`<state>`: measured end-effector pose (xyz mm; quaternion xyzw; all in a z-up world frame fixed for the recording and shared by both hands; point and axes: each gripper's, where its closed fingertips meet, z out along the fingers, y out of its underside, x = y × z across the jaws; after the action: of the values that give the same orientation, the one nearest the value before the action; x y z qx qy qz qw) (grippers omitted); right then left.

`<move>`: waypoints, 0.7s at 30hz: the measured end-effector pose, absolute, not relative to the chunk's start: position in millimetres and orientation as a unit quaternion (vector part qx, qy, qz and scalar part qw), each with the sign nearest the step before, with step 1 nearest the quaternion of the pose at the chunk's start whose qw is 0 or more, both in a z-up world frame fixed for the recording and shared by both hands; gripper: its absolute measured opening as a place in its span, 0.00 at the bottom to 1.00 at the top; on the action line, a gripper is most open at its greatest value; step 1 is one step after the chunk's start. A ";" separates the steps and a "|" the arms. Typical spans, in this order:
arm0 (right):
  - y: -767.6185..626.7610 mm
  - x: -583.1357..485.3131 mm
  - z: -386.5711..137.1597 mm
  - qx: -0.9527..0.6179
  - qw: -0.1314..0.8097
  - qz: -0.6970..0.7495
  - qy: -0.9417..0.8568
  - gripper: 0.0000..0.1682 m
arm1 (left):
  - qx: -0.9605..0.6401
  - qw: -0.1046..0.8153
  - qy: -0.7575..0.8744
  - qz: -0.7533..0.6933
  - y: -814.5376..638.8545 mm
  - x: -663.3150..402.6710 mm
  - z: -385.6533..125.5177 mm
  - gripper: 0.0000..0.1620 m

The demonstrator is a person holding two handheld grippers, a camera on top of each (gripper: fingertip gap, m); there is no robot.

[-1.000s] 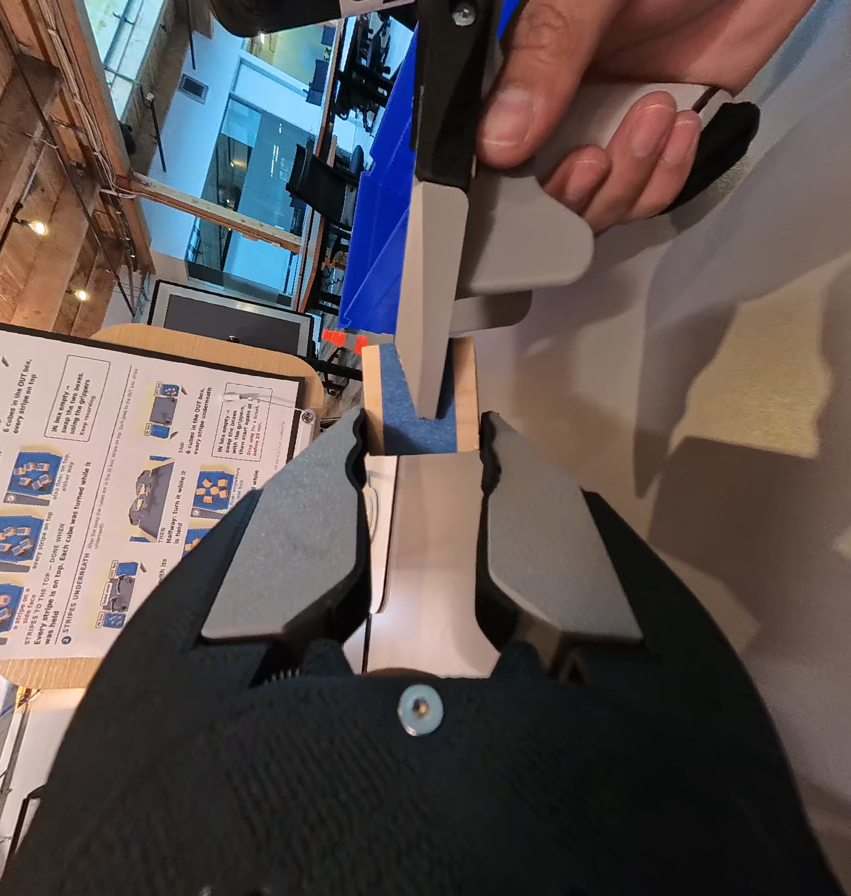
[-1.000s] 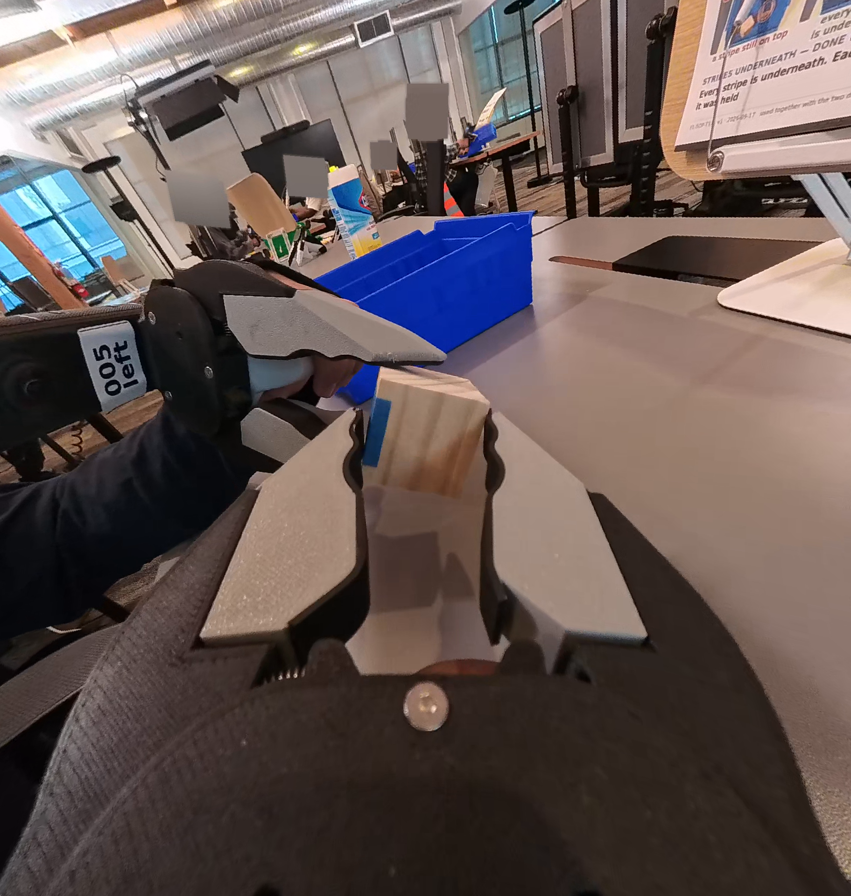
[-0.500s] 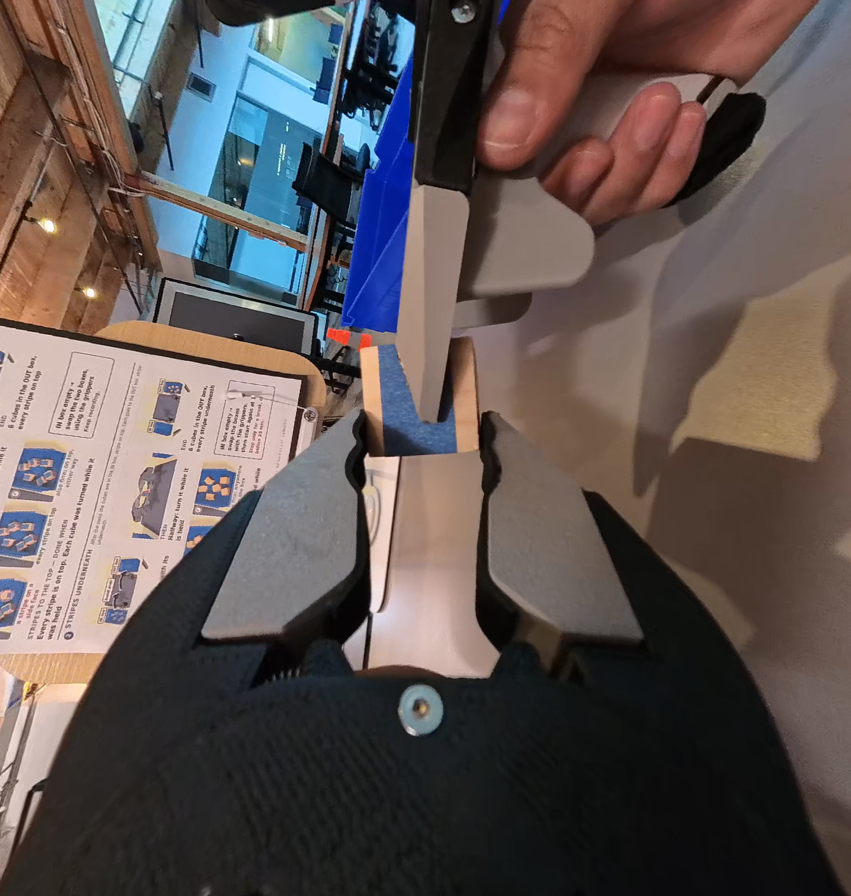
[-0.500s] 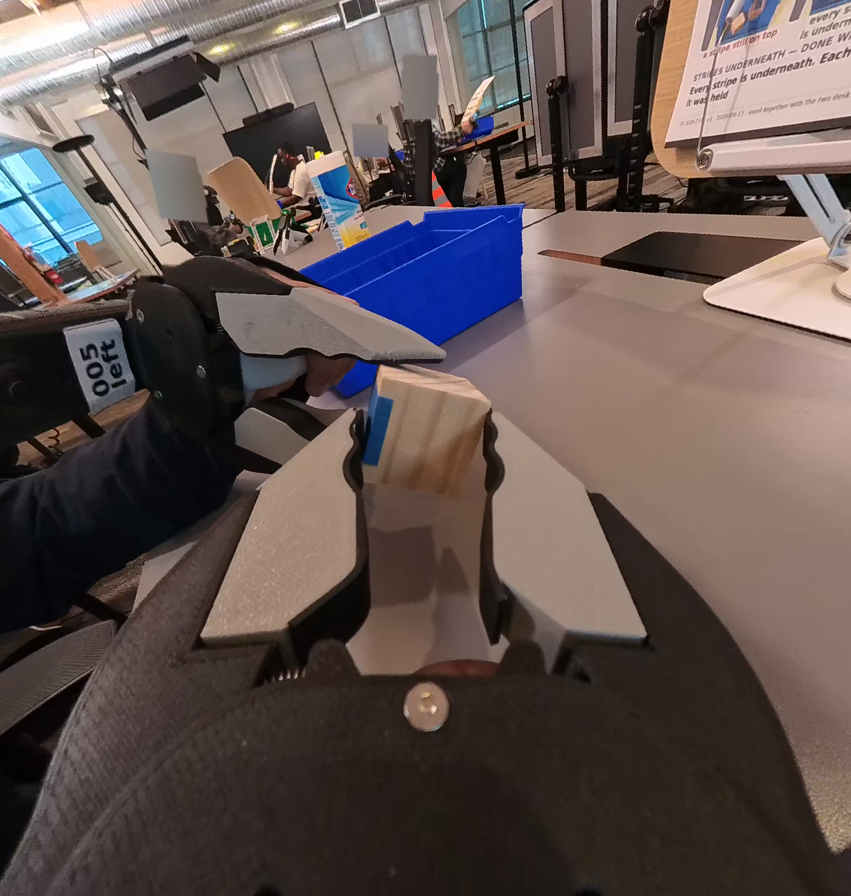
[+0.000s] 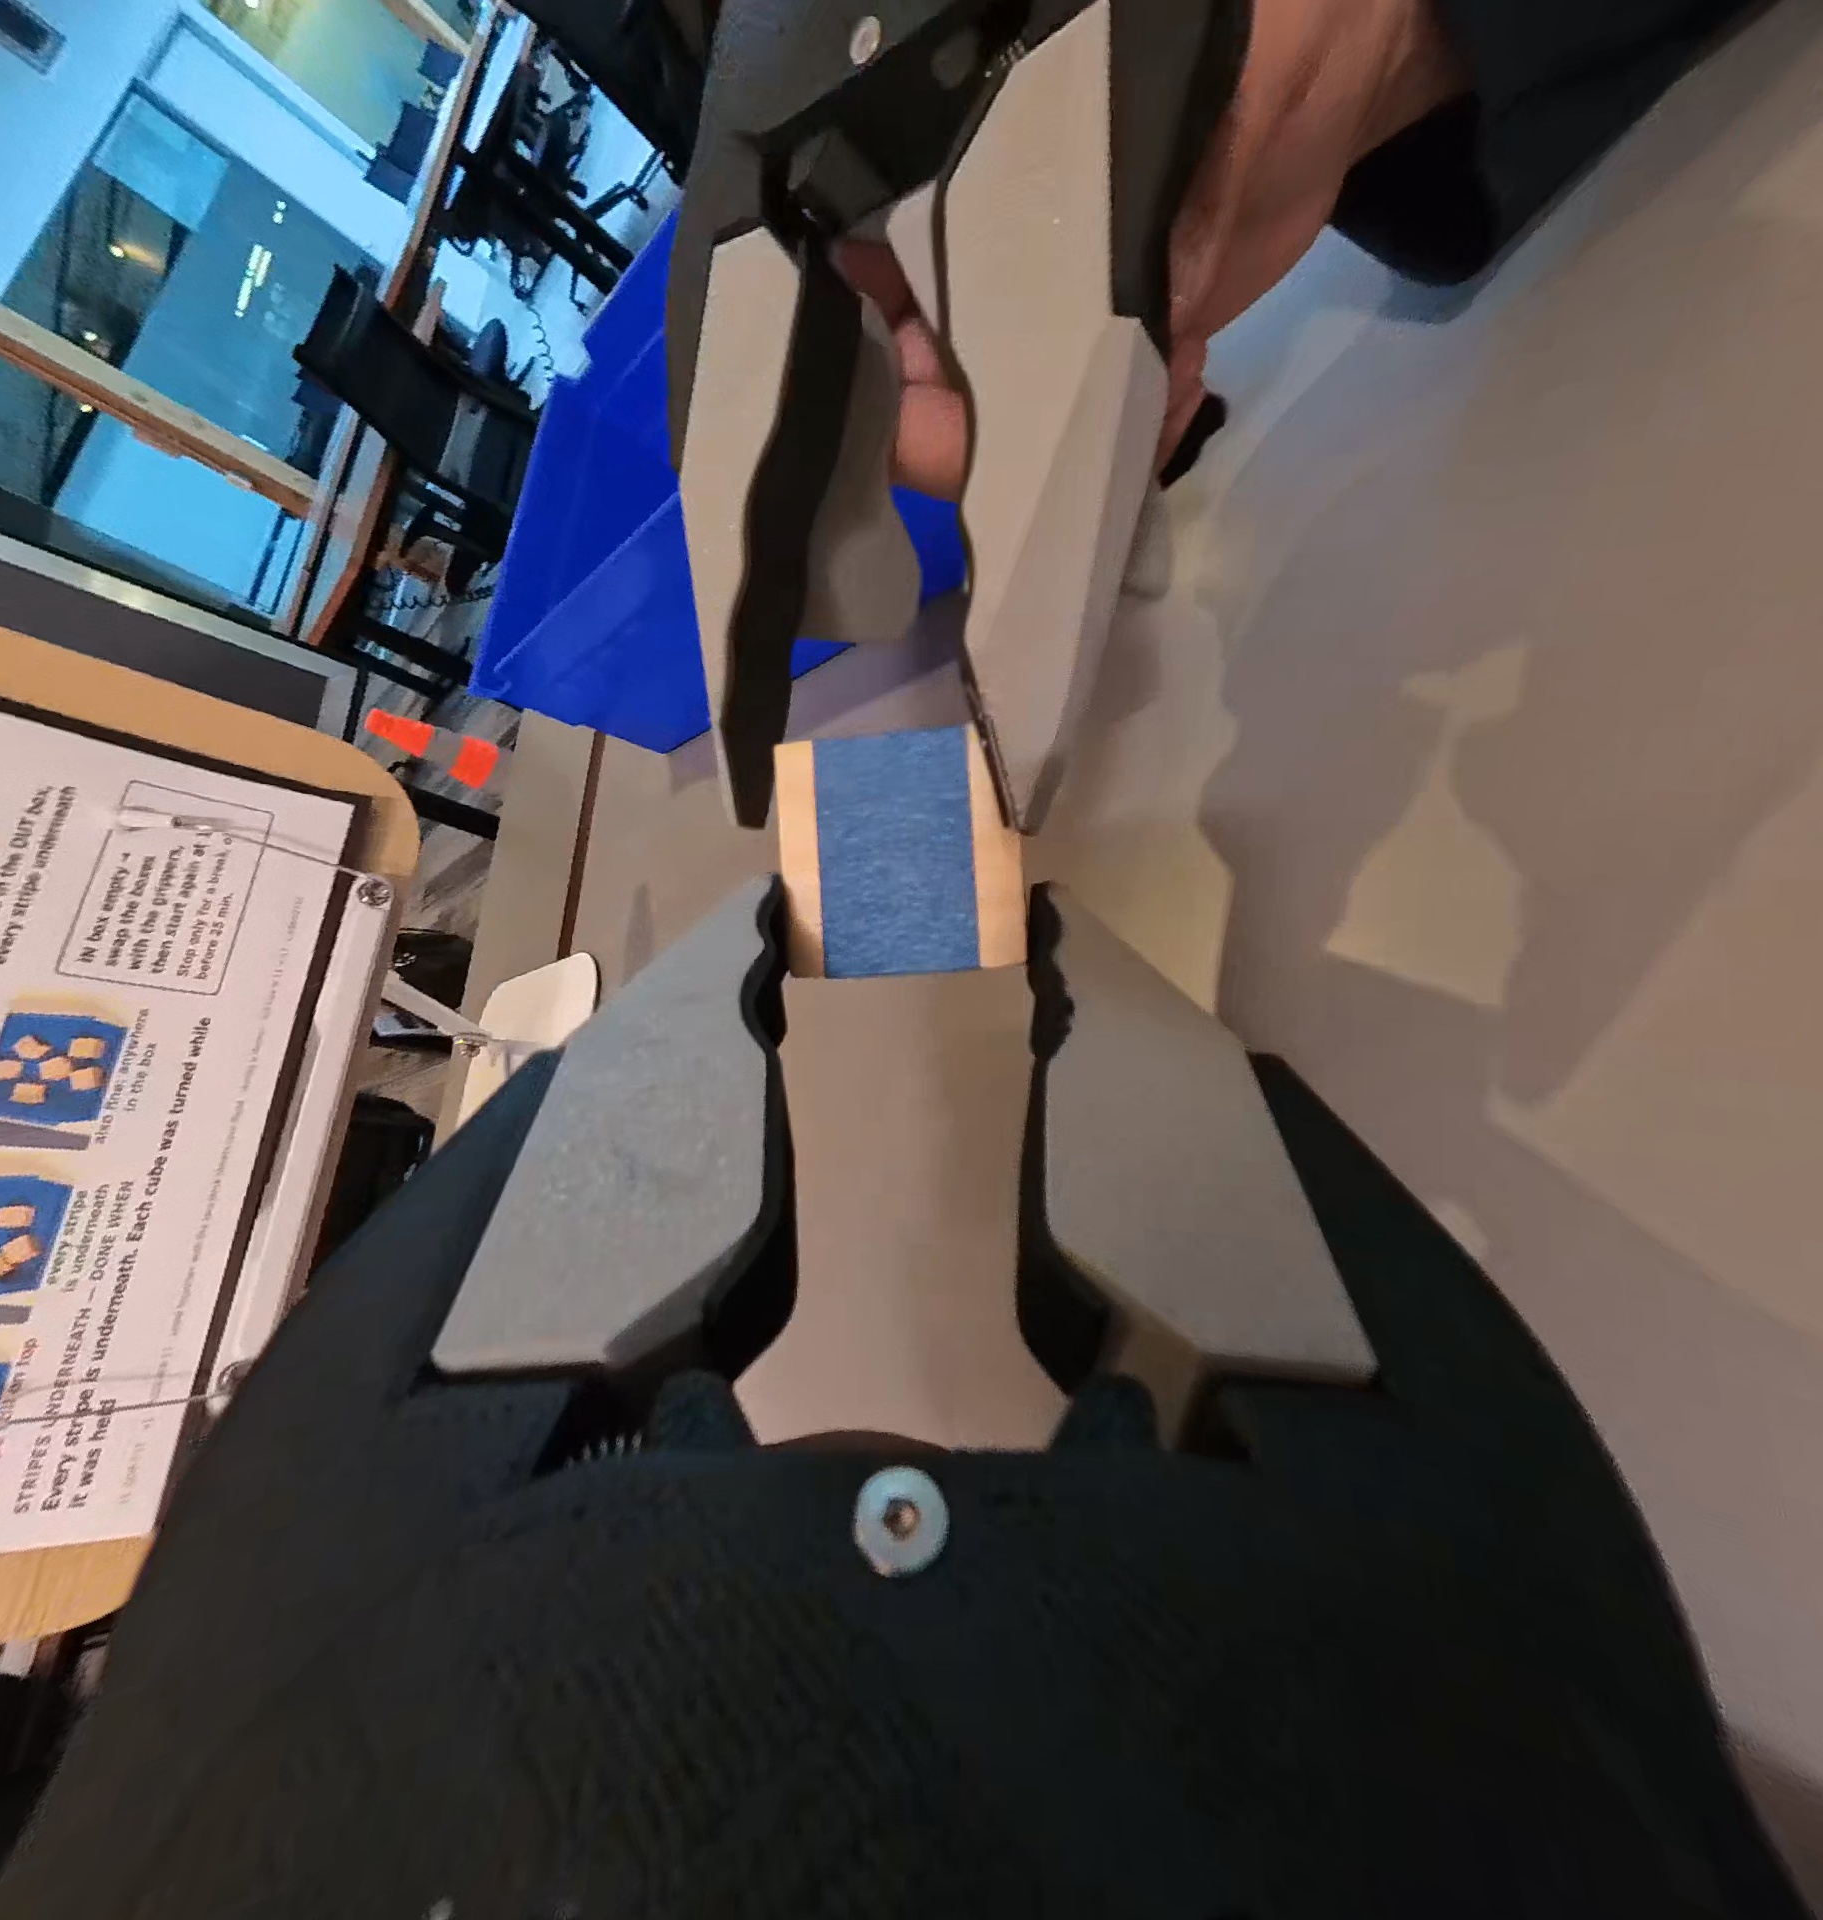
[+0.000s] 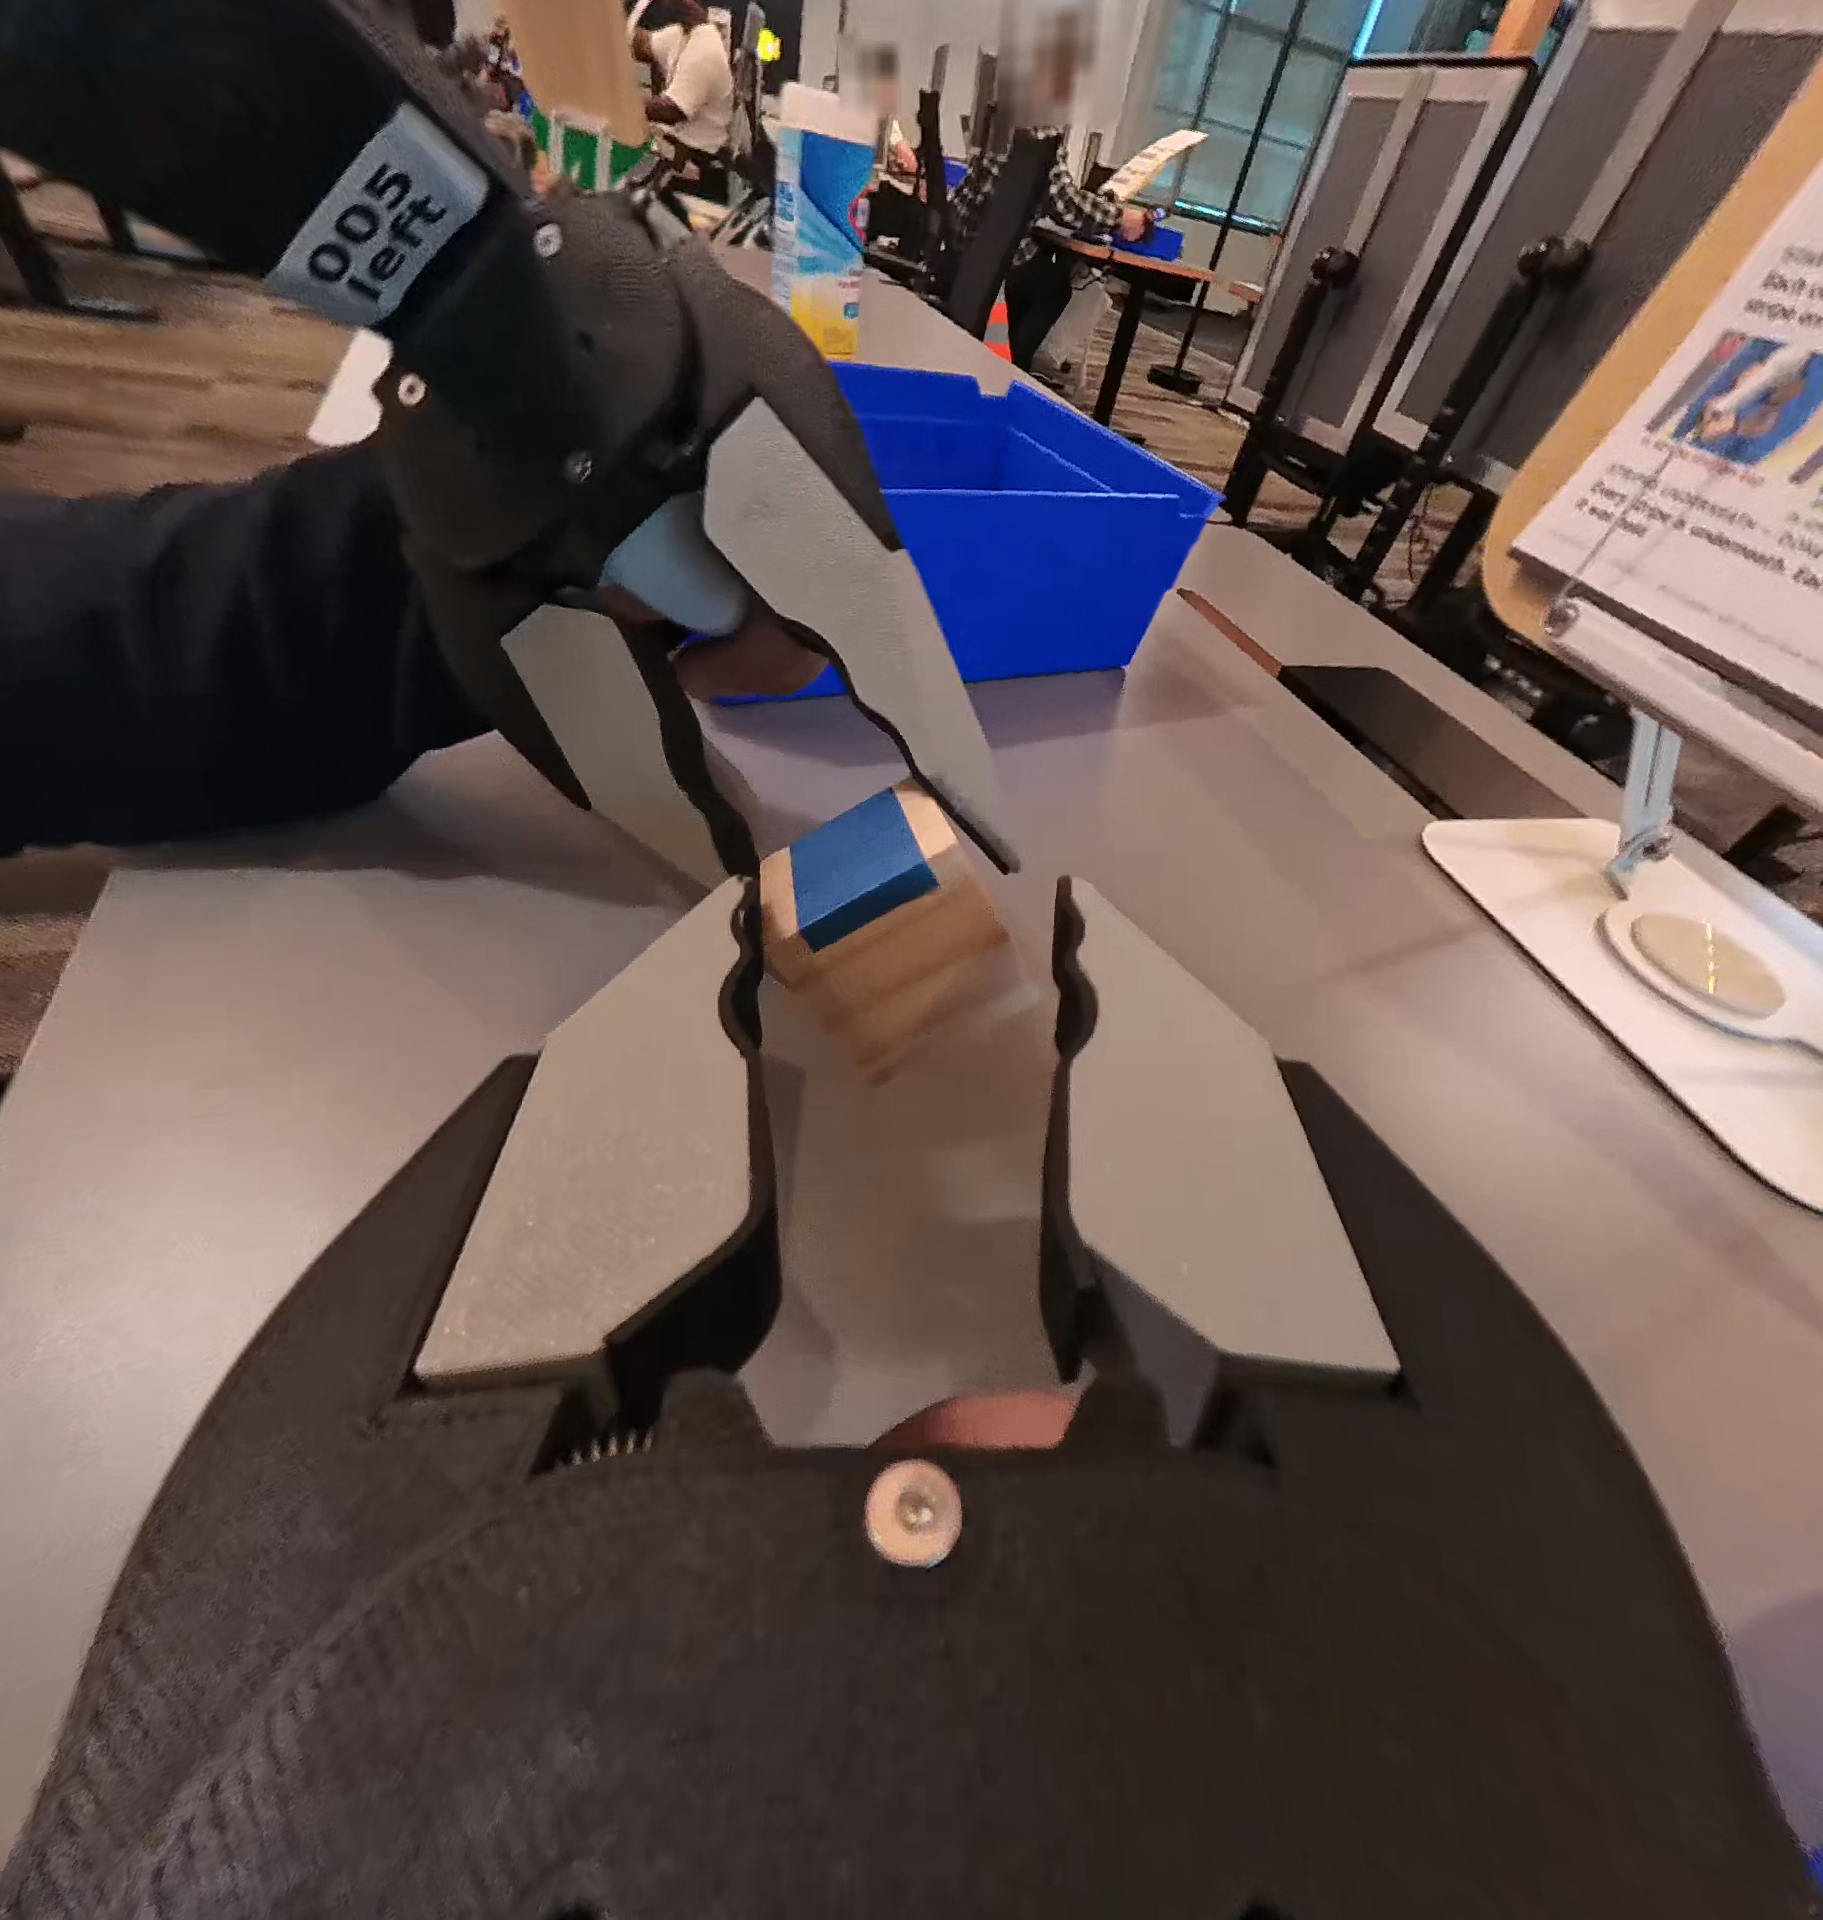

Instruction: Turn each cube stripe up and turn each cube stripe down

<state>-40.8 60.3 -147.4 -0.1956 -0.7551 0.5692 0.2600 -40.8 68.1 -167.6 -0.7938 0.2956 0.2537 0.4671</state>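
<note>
A wooden cube with a blue stripe sits between the fingertips of my left gripper, which is shut on it above the grey table. The stripe faces the left wrist camera. My right gripper comes in from the top, and its tips straddle the cube's far end. In the right wrist view the cube is tilted and blurred. My right gripper is open around it, with a gap at the right finger. The left gripper reaches in from the upper left, pinching the cube.
A blue bin stands on the table behind the grippers, also in the left wrist view. An instruction board on a white stand base is at the right. A wipes canister stands farther back. The grippers are tip to tip, or close to it.
The right gripper has opened and let go of the cube. The left gripper keeps hold and has turned, so the cube's blue stripe now faces its camera.
</note>
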 end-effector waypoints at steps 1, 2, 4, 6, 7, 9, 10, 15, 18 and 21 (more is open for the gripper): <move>58.6 -38.3 -148.4 -0.184 0.261 0.566 -0.760 0.32 | -0.794 0.466 0.300 0.249 67.9 -38.0 -168.3 0.27; 57.7 -36.1 -150.2 -0.173 0.263 0.560 -0.767 0.32 | -0.795 0.465 0.304 0.244 67.6 -35.6 -168.9 0.27; 58.3 -32.6 -151.8 -0.152 0.271 0.549 -0.776 0.33 | -0.800 0.462 0.307 0.229 65.8 -31.5 -170.9 0.27; 57.4 -27.4 -152.5 -0.131 0.270 0.546 -0.782 0.30 | -0.803 0.467 0.308 0.207 64.0 -27.4 -171.7 0.27; 56.2 -24.7 -152.6 -0.121 0.270 0.547 -0.783 0.28 | -0.803 0.469 0.308 0.202 63.6 -26.3 -171.6 0.27; 53.1 -19.3 -154.7 -0.100 0.271 0.543 -0.789 0.24 | -0.806 0.471 0.308 0.186 62.6 -23.1 -172.2 0.27; 53.0 -19.4 -155.9 -0.095 0.277 0.537 -0.791 0.25 | -0.806 0.473 0.307 0.182 62.5 -22.0 -171.9 0.27; 49.9 -20.3 -160.9 -0.089 0.287 0.525 -0.796 0.27 | -0.809 0.472 0.305 0.174 62.8 -20.8 -173.3 0.27; 51.3 -24.6 -162.5 -0.085 0.317 0.505 -0.799 0.24 | -0.810 0.472 0.301 0.176 63.5 -23.8 -175.0 0.27; 51.5 -26.7 -162.3 -0.093 0.314 0.502 -0.800 0.24 | -0.815 0.475 0.290 0.164 63.8 -24.7 -176.6 0.27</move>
<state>-26.7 51.5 -162.3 -0.0930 -0.8002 0.5024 0.3141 -24.7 63.8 -176.6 -0.8145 0.2903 0.1636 0.4749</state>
